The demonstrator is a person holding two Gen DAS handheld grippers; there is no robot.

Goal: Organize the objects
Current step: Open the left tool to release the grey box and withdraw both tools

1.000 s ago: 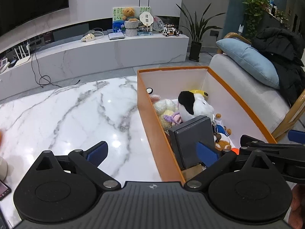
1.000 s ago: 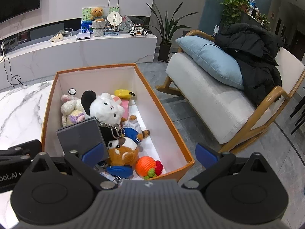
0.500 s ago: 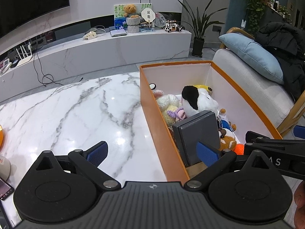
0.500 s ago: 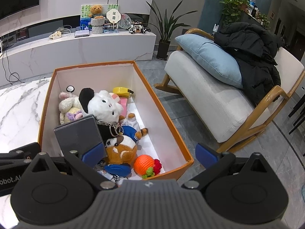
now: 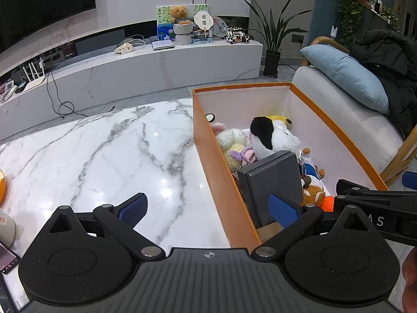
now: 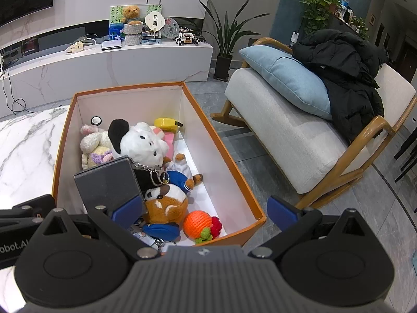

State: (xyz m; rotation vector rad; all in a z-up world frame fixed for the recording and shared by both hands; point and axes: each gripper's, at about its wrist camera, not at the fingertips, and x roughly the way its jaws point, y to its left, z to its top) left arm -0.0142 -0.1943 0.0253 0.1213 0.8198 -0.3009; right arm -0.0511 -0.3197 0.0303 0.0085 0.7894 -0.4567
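An orange box (image 5: 219,172) (image 6: 229,156) with white inner walls stands on the marble table (image 5: 104,151). It holds a white plush dog with a black ear (image 6: 140,143) (image 5: 271,138), a grey flat case (image 6: 109,182) (image 5: 273,182), a brown plush (image 6: 166,206), an orange knitted toy (image 6: 200,224) and several more soft toys. My left gripper (image 5: 208,210) is open, straddling the box's left wall near its front. Over the box's front right corner my right gripper (image 6: 204,210) is open and empty.
A white armchair (image 6: 299,135) with a blue cushion and a black coat stands right of the box. Behind is a long marble console (image 5: 156,65) with a teddy bear and small items. A phone (image 5: 6,257) lies at the table's left edge.
Both grippers have pulled back and up a little from the box, so it sits lower in both views. Both stay open and the box contents have not moved.
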